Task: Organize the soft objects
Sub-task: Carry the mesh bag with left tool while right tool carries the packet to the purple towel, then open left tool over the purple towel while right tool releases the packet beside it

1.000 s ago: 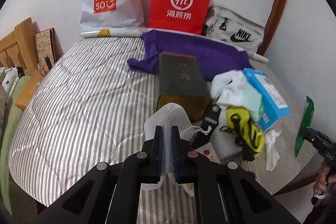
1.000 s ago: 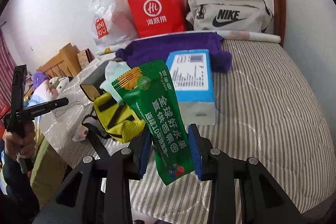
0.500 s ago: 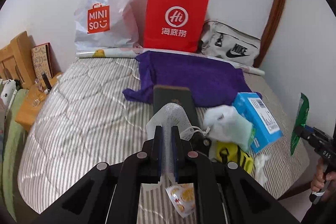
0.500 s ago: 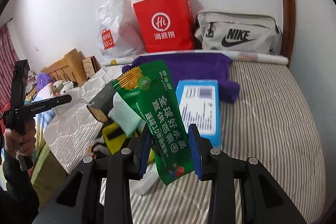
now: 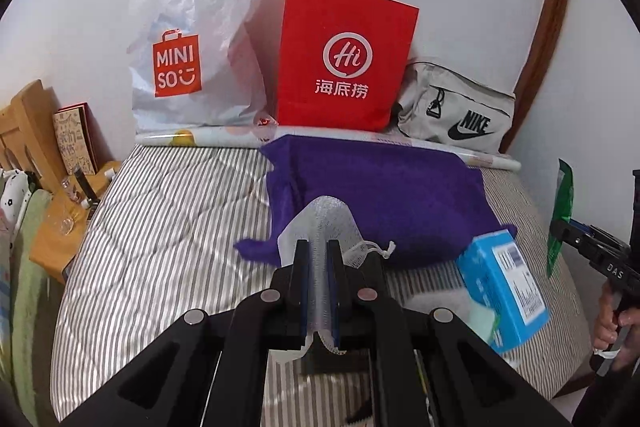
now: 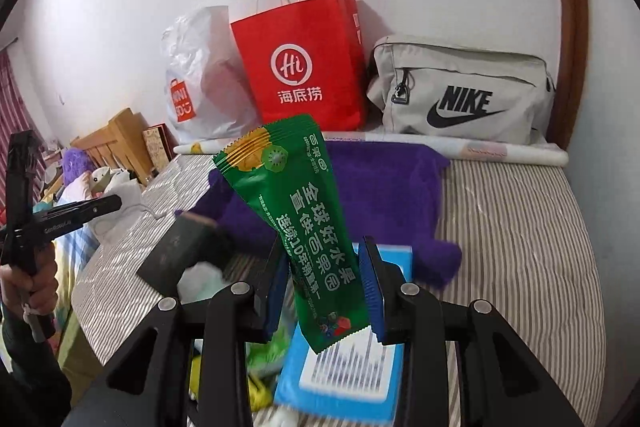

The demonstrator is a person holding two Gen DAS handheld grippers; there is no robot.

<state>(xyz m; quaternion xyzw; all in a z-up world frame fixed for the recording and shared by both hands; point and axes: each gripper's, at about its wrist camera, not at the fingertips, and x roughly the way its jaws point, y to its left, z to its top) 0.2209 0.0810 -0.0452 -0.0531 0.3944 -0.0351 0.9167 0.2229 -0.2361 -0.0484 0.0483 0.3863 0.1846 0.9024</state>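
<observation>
The left gripper [image 5: 319, 255] is pinching a white mesh pouch [image 5: 320, 223], its fingers [image 5: 303, 275] pressed nearly together on the netting, which is bulging above their tips while a drawstring is trailing to the right. Beyond those fingers a purple towel [image 5: 384, 195] is lying on the striped bed [image 5: 160, 227], and a blue box [image 5: 504, 291] is sitting to their right. The right gripper [image 6: 326, 279] is holding a green snack packet [image 6: 304, 219] upright between its partly spread fingers [image 6: 370, 291], the packet rising above their tips. Past them, a red paper bag [image 6: 300, 67], a white plastic bag [image 6: 200, 79] and a grey Nike bag [image 6: 460, 95] are leaning against the wall.
</observation>
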